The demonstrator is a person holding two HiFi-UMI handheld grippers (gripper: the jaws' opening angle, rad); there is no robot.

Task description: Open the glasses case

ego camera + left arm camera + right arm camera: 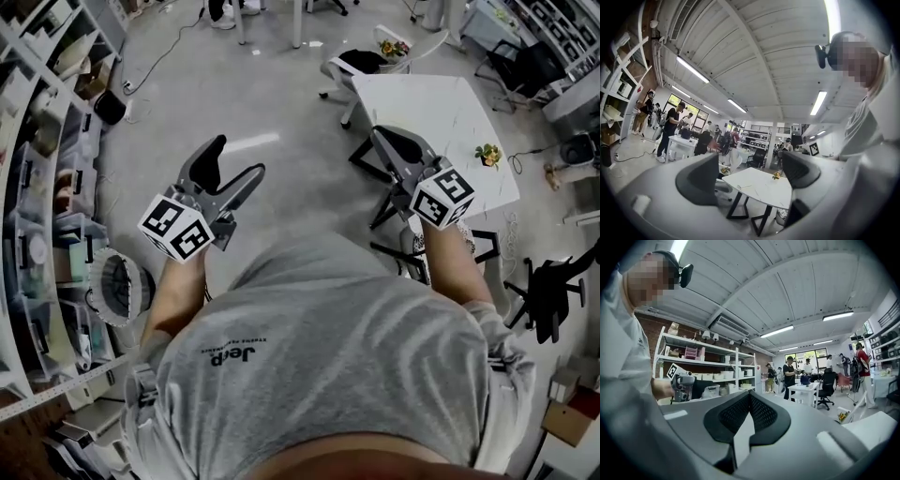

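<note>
My grey T-shirt [328,356] fills the lower head view, because I stand upright on the open floor [281,103] with both forearms raised before my chest, elbows bent, so that neither tool reaches any surface. The left gripper [232,167] points forward and slightly right. Its jaws are spread wide and empty, and its own view shows only the distant white table [759,185] between them. The right gripper [398,148] angles forward and left, its jaws pressed together on nothing. The glasses case appears in no view; the table, ahead and to my right, carries only a small flower ornament [487,154] as far as I can make out. I judge this a carrying posture, with the task not yet begun.
</note>
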